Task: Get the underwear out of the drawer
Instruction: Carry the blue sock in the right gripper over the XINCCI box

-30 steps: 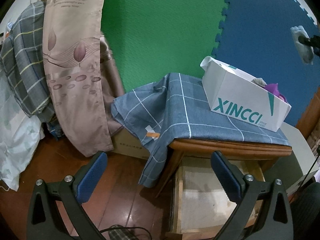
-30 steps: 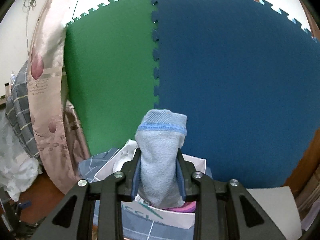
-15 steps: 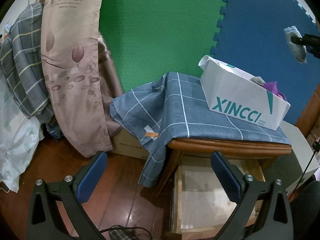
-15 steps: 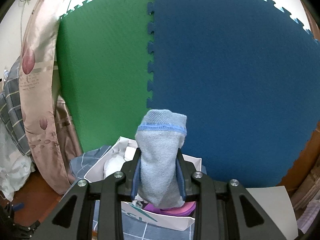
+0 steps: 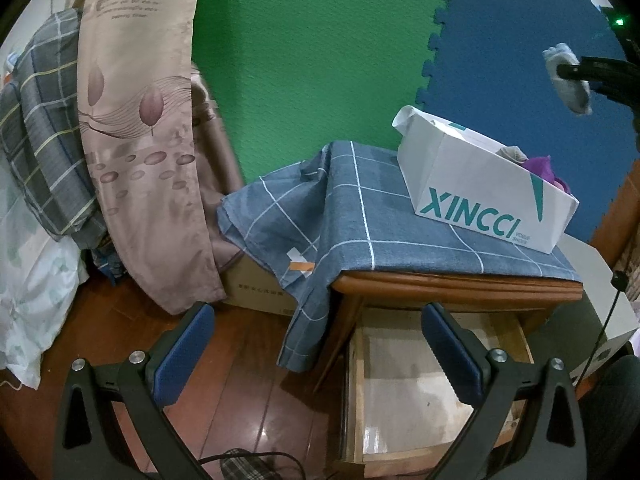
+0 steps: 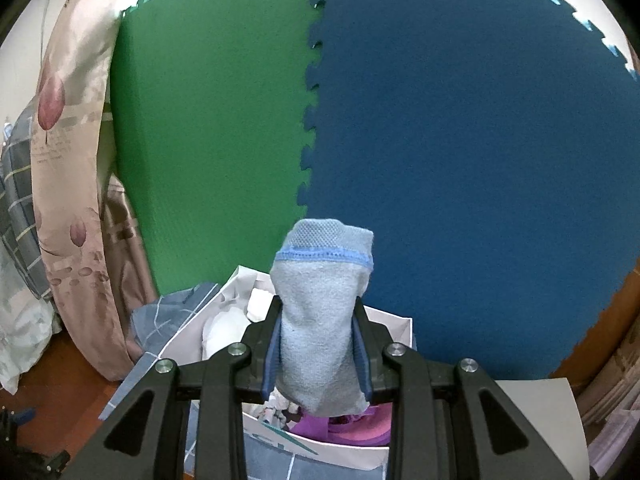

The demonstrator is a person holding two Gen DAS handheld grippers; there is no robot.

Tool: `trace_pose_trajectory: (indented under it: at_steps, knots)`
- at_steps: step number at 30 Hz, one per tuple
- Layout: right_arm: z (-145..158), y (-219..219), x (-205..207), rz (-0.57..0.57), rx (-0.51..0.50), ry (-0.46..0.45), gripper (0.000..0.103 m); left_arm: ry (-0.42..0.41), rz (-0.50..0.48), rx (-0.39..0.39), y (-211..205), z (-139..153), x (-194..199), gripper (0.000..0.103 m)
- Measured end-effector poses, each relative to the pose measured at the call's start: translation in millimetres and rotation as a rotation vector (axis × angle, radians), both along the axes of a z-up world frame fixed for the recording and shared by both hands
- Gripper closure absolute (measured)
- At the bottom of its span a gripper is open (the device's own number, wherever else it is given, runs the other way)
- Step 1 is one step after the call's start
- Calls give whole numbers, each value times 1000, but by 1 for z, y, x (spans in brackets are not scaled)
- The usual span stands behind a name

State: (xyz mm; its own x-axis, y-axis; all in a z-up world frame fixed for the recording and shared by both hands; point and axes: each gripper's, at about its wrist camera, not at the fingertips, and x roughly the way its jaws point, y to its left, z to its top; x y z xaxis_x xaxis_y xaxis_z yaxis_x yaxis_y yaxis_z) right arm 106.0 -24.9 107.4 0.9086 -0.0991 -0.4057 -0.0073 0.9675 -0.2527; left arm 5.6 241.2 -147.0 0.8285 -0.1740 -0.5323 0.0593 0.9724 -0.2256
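Observation:
My right gripper (image 6: 318, 316) is shut on a light blue piece of underwear (image 6: 320, 320) with a darker blue band, held up over the white XINCCI box (image 6: 394, 324). From the left wrist view the same underwear (image 5: 568, 80) hangs in the air above and right of the box (image 5: 484, 200). My left gripper (image 5: 316, 328) is open, with nothing between its blue pads, hovering in front of the open wooden drawer (image 5: 424, 392), whose pale bottom is bare where I can see it.
The box holds purple (image 6: 352, 426) and white (image 6: 224, 328) clothes and stands on a nightstand draped with a blue checked cloth (image 5: 360, 220). A patterned curtain (image 5: 140, 120) hangs left, with bedding (image 5: 28, 260) beside it. Green and blue foam mats (image 5: 320, 60) cover the wall. A cardboard box (image 5: 260, 288) sits on the wooden floor.
The right gripper has carried the underwear leftward and a little down over the box. The left gripper has stayed still.

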Motion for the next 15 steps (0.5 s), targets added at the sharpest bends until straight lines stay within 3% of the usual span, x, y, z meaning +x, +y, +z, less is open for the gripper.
trace_pose_trajectory:
  at_steps: [10, 15]
  knots:
    - [-34, 16, 57, 8, 0, 112, 72, -19, -5, -34, 4, 3, -3, 1]
    - [-49, -7, 100, -35, 80, 187, 72, -27, -12, -44, 6, 4, -4, 1]
